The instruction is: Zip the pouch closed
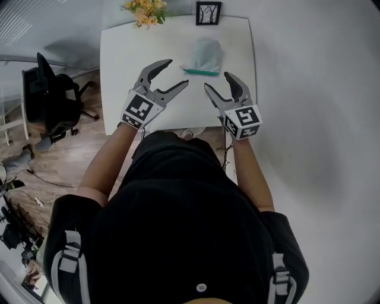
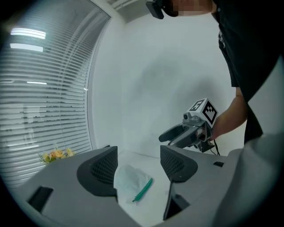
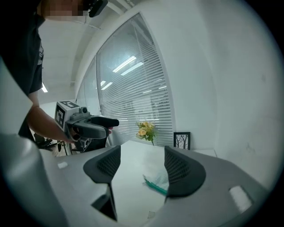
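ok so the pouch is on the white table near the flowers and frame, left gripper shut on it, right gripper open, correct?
Not quite. The left gripper is open, not shut on the pouch: the left gripper view shows its fingers apart, with the pouch lying beyond them. The rest holds: pouch on the white table near the flowers and frame, right gripper open.

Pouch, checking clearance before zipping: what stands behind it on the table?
A framed picture and yellow flowers at the table's far edge, apart from the pouch; any vase is hidden.
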A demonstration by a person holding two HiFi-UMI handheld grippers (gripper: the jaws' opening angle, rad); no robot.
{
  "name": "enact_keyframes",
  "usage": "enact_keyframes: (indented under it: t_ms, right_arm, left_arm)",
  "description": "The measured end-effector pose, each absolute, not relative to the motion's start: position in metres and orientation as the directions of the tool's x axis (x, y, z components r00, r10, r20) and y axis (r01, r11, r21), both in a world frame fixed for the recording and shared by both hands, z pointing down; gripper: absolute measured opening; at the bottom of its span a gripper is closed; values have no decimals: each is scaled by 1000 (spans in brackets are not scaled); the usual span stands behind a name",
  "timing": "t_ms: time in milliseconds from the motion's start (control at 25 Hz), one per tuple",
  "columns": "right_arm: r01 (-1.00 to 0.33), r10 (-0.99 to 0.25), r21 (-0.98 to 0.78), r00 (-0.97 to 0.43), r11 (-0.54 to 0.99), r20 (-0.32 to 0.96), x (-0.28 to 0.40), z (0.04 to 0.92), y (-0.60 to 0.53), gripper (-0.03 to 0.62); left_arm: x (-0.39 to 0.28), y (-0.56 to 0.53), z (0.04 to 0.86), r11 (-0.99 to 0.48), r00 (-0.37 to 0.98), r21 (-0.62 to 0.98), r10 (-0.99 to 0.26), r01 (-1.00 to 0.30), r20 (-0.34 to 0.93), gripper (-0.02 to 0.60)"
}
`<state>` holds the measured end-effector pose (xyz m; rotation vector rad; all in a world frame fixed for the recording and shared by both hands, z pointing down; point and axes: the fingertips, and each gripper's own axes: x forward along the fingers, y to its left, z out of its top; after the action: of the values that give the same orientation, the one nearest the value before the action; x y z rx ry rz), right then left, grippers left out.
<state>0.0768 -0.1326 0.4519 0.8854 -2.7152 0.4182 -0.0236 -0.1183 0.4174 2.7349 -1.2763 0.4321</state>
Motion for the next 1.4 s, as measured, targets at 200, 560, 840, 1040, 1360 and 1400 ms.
enact_keyframes:
  t_ms: [200, 560, 840, 1040, 1360, 1400]
  right_arm:
    - [-541, -452, -222, -821, 811, 350, 73, 477, -148, 319]
    - [-543, -421, -259, -811, 798, 406, 44, 518, -157, 319]
    - [-598, -434, -274, -764, 753, 478, 29, 561, -166, 319]
    - [-612, -427, -283, -749, 738, 507, 19, 582, -164, 316]
    - [-631, -414, -294, -726, 718, 549, 8, 609, -160, 313]
    - [-633, -413, -294, -724, 716, 553, 7, 612, -159, 312]
  left_arm:
    - [-24, -133, 452, -652, 572, -94, -717, -752, 399, 300]
    - [-34, -144, 519, -784, 612, -128, -565, -607, 553, 275]
    - [-34, -149, 578, -896, 643, -56, -359, -441, 677, 262]
    - [-37, -155, 617, -940, 611, -38, -251, -340, 751, 250]
    - [-42, -159, 677, -986, 517, 1, -87, -168, 852, 233]
    - [-43, -161, 682, -988, 506, 2, -78, -155, 859, 229]
